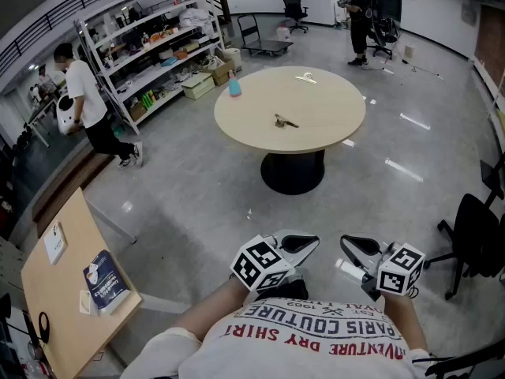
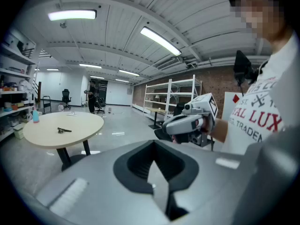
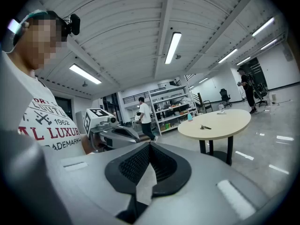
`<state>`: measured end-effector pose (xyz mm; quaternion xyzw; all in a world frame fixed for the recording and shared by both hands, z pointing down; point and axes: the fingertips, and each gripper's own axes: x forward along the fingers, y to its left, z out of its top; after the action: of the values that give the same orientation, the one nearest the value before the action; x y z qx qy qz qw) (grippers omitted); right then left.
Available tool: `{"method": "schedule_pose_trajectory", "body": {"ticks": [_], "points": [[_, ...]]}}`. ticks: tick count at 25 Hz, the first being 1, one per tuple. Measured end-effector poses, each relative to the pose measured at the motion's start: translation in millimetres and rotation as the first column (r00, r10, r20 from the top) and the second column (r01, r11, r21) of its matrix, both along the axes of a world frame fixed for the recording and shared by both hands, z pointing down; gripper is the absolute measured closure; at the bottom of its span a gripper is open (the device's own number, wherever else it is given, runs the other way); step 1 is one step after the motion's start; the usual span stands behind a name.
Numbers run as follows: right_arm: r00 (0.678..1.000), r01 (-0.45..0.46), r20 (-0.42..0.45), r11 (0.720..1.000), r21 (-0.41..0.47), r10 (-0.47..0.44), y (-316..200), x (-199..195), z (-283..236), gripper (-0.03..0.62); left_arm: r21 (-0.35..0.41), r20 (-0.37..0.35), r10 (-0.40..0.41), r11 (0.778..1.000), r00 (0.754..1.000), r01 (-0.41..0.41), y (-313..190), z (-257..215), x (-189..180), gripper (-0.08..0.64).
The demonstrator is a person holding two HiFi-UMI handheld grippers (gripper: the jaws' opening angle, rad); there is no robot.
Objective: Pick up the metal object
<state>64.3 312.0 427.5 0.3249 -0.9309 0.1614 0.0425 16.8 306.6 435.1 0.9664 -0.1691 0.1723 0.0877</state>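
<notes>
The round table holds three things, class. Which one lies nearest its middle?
The metal object, small and dark. The blue bottle stands at the left edge of the table; the pale item lies at its far edge.

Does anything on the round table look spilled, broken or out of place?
Nothing stands out. The metal object lies near the middle of the round table, the blue bottle stands upright near its edge, and no spill shows.
</notes>
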Motion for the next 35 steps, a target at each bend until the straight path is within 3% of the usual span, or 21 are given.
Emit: {"method": "schedule_pose_trajectory", "body": {"ticks": [9, 14, 17, 21, 26, 35], "points": [[0.999, 0.043, -0.005, 0.999, -0.011, -0.043, -123.7, -28.7, 23.3, 0.591, -0.037, -0.033, -0.070, 0.997, 0.997, 0.069, -119.4, 23.8, -27.7, 0.558], [0.999, 0.036, 0.028, 0.999, -0.032, -0.035, -244.6, -41.2, 25.6, 0.591, -0.053, -0.010, -0.130, 0.990, 0.991, 0.129, -240.2, 32.8, -52.1, 0.558], [0.999, 0.045, 0.004, 0.998, -0.032, -0.045, -324.9, -50.4, 24.5, 0.591, -0.060, -0.039, -0.161, 0.986, 0.986, 0.158, -322.0, 27.9, -64.1, 0.558], [0.997, 0.078, -0.027, 0.997, 0.024, -0.078, -402.8, -59.1, -4.5, 0.591, -0.028, -0.036, -0.166, 0.986, 0.986, 0.165, -405.2, 11.6, -68.4, 0.558], [0.997, 0.075, -0.022, 0.996, 0.055, -0.074, -459.6, -49.6, -24.4, 0.591, -0.007, -0.057, -0.174, 0.985, 0.983, 0.174, -461.0, -4.5, -62.0, 0.557], [0.993, 0.112, -0.018, 0.994, -0.011, -0.112, -530.5, -37.9, 4.7, 0.591, -0.053, -0.033, -0.203, 0.978, 0.979, 0.201, -534.7, 14.6, -40.1, 0.558]]}}
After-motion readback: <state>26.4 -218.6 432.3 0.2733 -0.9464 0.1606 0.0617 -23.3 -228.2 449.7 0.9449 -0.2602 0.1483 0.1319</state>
